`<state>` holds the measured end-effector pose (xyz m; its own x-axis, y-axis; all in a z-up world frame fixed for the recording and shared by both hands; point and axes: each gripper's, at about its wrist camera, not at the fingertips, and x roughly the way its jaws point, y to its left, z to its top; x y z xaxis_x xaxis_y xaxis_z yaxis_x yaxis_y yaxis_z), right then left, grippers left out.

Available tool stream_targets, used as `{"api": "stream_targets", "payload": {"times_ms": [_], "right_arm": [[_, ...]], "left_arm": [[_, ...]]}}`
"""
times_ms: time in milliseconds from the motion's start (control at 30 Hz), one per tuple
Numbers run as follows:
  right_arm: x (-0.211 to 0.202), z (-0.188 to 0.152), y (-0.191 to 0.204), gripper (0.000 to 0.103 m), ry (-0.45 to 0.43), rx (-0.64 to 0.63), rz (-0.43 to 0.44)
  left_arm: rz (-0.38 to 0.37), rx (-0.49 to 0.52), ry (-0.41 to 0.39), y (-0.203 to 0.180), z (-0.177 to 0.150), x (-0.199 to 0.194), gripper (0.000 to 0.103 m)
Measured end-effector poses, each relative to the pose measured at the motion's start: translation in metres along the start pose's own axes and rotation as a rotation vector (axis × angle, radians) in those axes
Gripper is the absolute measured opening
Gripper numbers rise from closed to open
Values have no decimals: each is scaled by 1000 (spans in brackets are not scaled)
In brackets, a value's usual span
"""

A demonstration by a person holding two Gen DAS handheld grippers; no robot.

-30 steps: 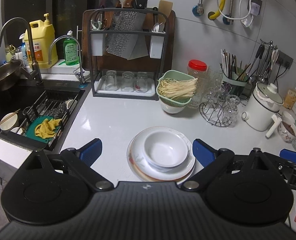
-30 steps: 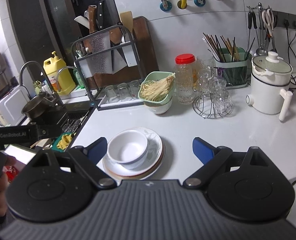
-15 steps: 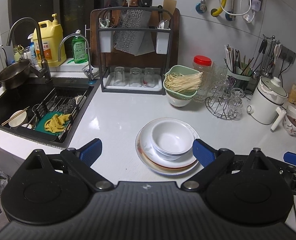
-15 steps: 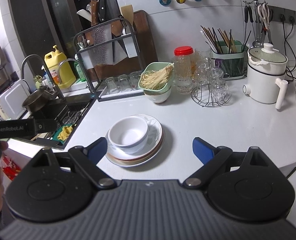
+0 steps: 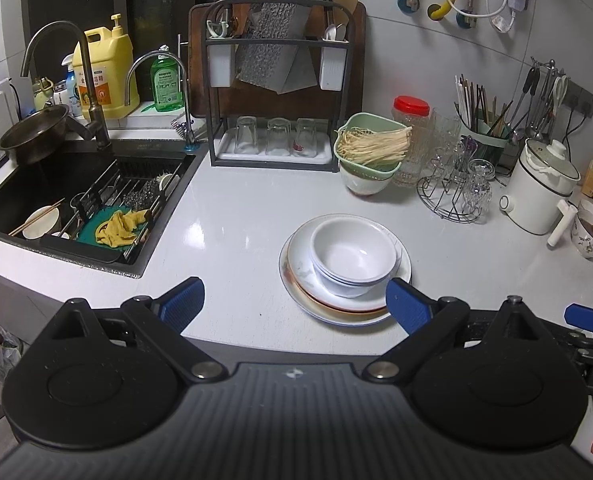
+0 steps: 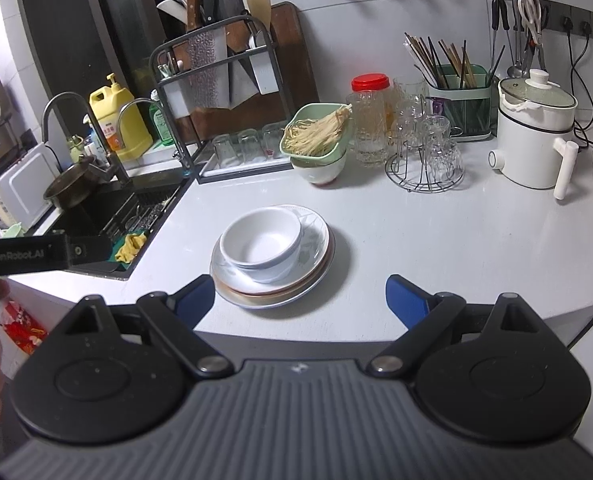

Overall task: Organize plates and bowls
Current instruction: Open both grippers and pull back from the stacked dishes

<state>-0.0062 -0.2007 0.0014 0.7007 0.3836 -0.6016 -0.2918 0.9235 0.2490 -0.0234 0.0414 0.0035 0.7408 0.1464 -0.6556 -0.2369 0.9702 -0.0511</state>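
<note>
Stacked white bowls rest on a pile of plates on the white counter. My left gripper is open and empty, held back near the counter's front edge, its right fingertip just in front of the plates. My right gripper is also open and empty, its left fingertip close to the pile's near left rim. Another white bowl under a green basket of noodles stands further back.
A sink with a rack, a yellow cloth and a small bowl lies at the left. A knife and glass rack, a red-lidded jar, a wire glass stand and a white cooker line the back.
Both grippers have drawn back and up from the stack, so the plates sit farther ahead in both views. The stack has not moved.
</note>
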Motion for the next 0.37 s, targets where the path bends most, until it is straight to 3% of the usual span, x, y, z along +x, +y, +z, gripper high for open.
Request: {"api": "stream_targets", "payload": {"times_ms": [367], "right_arm": [[1,-2,1,94,13,14,1]], "left_arm": [[-7,7,-4,5,-4,-7,99]]}}
